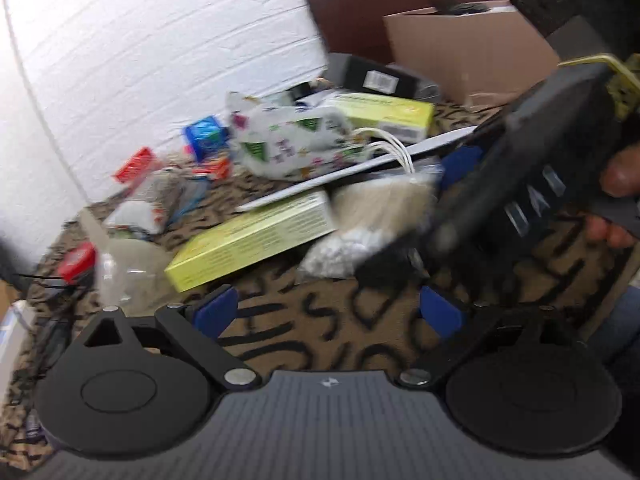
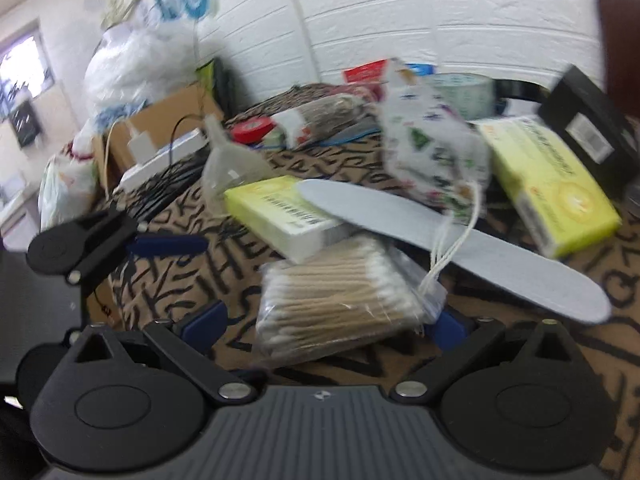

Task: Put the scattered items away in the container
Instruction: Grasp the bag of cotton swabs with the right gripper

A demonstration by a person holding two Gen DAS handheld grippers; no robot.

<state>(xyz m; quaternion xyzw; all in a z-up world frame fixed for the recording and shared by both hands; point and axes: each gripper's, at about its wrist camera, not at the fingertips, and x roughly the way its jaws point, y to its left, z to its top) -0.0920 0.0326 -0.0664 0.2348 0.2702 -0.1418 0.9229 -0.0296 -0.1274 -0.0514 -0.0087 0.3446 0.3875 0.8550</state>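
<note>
Scattered items lie on a patterned tabletop. A bag of cotton swabs lies between the open fingers of my right gripper; I cannot tell whether the pads touch it. A grey insole rests across it and on a yellow-green box. A patterned drawstring pouch and a second yellow-green box lie behind. My left gripper is open and empty above the tabletop, near the first yellow-green box. The right gripper's body crosses the left wrist view, over the swab bag.
A black box and a cardboard box stand at the back by a dark chair. A red tape roll, clear plastic funnel, small packets and a blue box lie near the white wall. Cables and a power strip sit at the table's left.
</note>
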